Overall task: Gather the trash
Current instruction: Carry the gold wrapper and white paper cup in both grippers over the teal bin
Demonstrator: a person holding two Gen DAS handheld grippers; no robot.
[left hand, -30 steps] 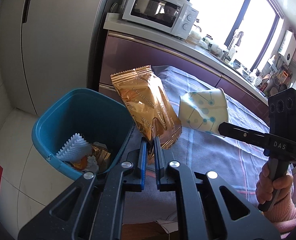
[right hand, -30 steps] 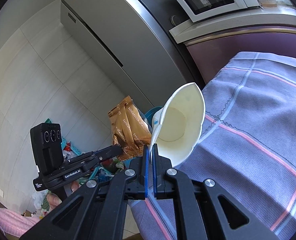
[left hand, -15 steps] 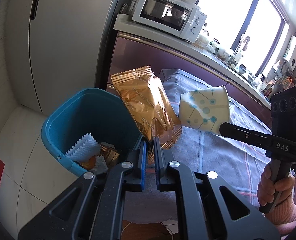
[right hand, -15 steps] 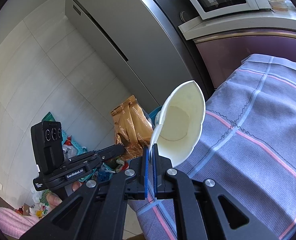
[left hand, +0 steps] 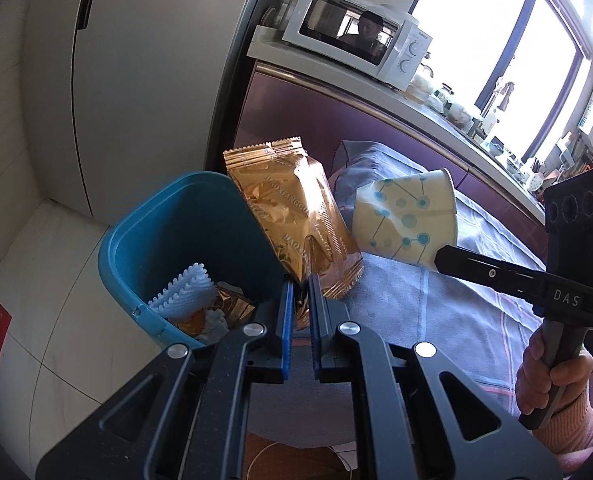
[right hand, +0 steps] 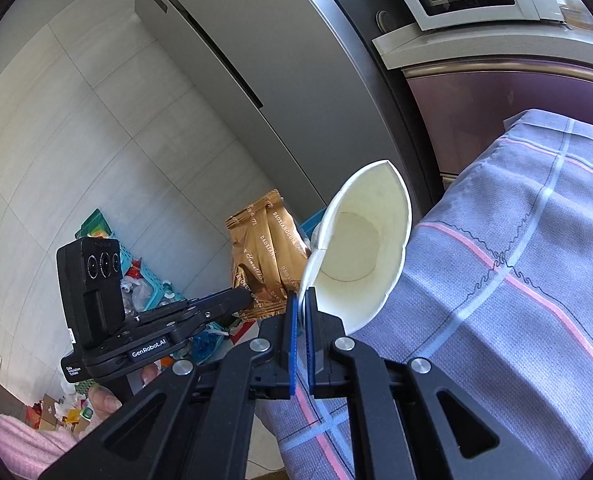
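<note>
My left gripper (left hand: 299,280) is shut on the bottom edge of a gold snack bag (left hand: 292,216), held upright beside the right rim of a blue trash bin (left hand: 176,224) that holds a white wrapper and other scraps. My right gripper (right hand: 302,300) is shut on the rim of a crushed white paper cup (right hand: 360,256) with blue dots (left hand: 408,220), held above the cloth-covered table. The gold bag (right hand: 262,260) and the left gripper (right hand: 240,296) show to the cup's left in the right wrist view. The right gripper (left hand: 440,254) shows at the right in the left wrist view.
A striped grey cloth (left hand: 448,320) covers the table (right hand: 516,320). A grey fridge (left hand: 136,80) stands behind the bin. A white microwave (left hand: 356,52) sits on a counter over purple cabinets (left hand: 296,112). Baskets and litter (right hand: 144,280) lie on the tiled floor.
Both grippers have moved a little toward the blue bin with their loads still held. The bin now sits closer under the gold bag.
</note>
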